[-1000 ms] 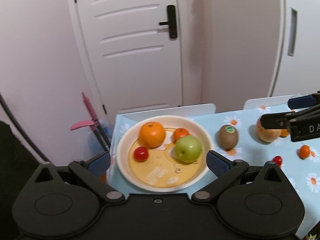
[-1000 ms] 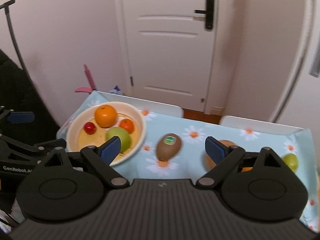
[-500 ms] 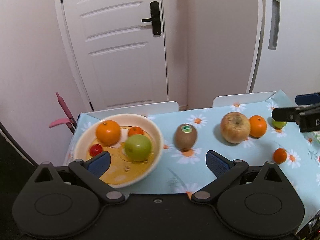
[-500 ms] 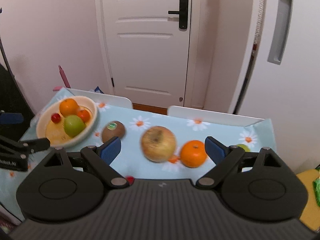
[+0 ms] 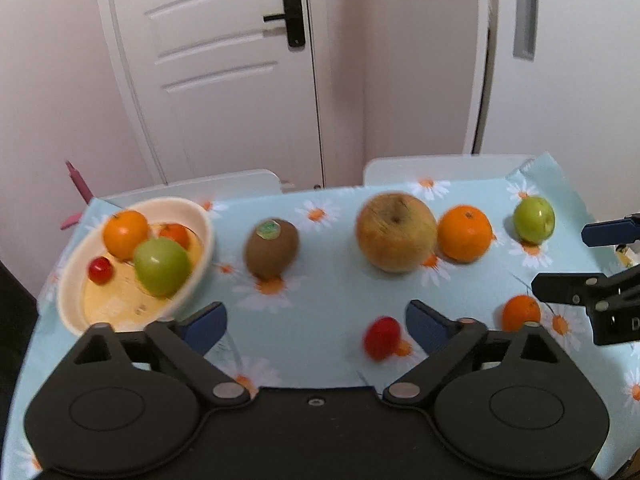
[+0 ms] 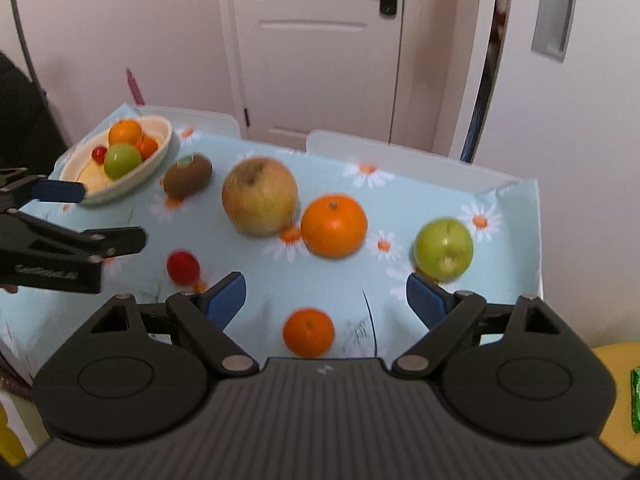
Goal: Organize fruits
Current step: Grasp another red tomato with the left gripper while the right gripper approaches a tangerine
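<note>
A cream bowl (image 5: 200, 216) (image 6: 162, 130) at the table's far left holds an orange, a small tangerine, a green apple and a red cherry tomato. On the cloth lie a kiwi (image 5: 272, 254) (image 6: 187, 174), a big yellow-brown apple (image 5: 396, 232) (image 6: 260, 196), an orange (image 5: 464, 233) (image 6: 334, 226), a green apple (image 5: 534, 220) (image 6: 443, 249), a small tangerine (image 5: 520, 313) (image 6: 309, 333) and a red tomato (image 5: 382, 338) (image 6: 183, 267). My left gripper (image 5: 316, 322) is open and empty above the front middle, the tomato just inside its right finger. My right gripper (image 6: 326, 300) is open and empty over the tangerine.
The table wears a light blue daisy cloth (image 5: 332, 280). Two white chair backs (image 5: 240, 180) stand behind it, before a white door (image 5: 224, 60). Each gripper shows at the edge of the other's view. A yellow object (image 6: 616, 384) lies off the table's right side.
Both views have swung right and down toward the table. The bowl has slid to the left of both views; the loose fruits on the right now fill them. Both grippers stay open.
</note>
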Action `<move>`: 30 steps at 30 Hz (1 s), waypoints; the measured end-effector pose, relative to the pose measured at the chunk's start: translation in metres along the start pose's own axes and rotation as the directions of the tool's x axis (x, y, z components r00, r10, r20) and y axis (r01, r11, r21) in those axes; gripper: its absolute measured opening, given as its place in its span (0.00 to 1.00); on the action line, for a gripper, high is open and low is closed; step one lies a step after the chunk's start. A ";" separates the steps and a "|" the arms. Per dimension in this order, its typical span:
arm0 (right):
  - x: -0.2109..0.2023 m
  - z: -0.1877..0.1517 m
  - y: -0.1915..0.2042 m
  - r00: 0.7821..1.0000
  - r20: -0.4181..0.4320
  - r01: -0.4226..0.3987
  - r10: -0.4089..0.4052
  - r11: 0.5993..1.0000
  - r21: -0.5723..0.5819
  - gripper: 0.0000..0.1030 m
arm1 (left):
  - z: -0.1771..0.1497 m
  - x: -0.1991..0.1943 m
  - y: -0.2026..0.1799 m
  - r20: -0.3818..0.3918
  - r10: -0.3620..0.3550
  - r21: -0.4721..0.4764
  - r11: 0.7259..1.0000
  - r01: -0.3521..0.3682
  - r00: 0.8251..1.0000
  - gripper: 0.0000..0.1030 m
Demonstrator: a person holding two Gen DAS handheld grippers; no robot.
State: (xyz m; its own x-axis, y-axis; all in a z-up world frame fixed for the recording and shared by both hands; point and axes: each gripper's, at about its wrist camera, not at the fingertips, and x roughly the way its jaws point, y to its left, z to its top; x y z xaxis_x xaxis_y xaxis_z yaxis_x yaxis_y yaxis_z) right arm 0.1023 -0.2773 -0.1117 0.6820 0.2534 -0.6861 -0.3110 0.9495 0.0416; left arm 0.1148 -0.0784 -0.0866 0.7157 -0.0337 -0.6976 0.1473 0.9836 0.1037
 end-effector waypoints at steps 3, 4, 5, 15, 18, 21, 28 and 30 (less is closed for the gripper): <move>0.007 -0.012 -0.007 1.000 -0.015 -0.020 0.019 1.000 -0.022 0.95 | -0.008 0.013 -0.013 -0.012 -0.003 -0.006 1.000 0.003 1.000 0.87; 0.010 -0.015 -0.009 0.999 -0.018 -0.027 0.026 0.999 -0.027 0.94 | -0.010 0.016 -0.016 -0.015 -0.003 -0.006 1.000 0.003 1.000 0.85; 0.011 -0.018 -0.011 0.999 -0.021 -0.034 0.033 0.999 -0.031 0.93 | -0.013 0.019 -0.020 -0.018 -0.002 -0.005 1.000 0.002 1.000 0.82; 0.029 -0.033 -0.011 0.995 -0.044 -0.089 0.086 0.994 -0.069 0.78 | -0.025 0.046 -0.035 -0.036 0.007 -0.008 1.000 -0.007 0.999 0.46; 0.032 -0.034 -0.010 0.995 -0.041 -0.099 0.096 0.993 -0.069 0.76 | -0.027 0.048 -0.037 -0.036 -0.009 -0.002 1.000 0.009 0.999 0.31; 0.035 -0.035 -0.008 0.994 -0.044 -0.107 0.104 0.992 -0.071 0.70 | -0.029 0.047 -0.041 -0.029 -0.004 0.020 1.000 0.005 1.000 0.31; 0.038 -0.036 -0.004 0.993 -0.046 -0.111 0.108 0.991 -0.074 0.63 | -0.031 0.044 -0.042 -0.033 -0.003 0.018 1.000 0.004 0.999 0.31; 0.039 -0.036 -0.003 0.993 -0.050 -0.110 0.107 0.991 -0.074 0.61 | -0.033 0.042 -0.041 -0.034 -0.003 0.018 1.000 0.004 0.999 0.31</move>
State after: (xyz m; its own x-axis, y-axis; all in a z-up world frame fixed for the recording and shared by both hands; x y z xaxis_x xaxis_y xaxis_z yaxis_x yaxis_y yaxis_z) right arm 0.1061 -0.2771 -0.1643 0.6111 0.3438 -0.7130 -0.4324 0.8995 0.0632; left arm 0.1166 -0.1146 -0.1433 0.6918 -0.0307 -0.7215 0.1625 0.9801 0.1142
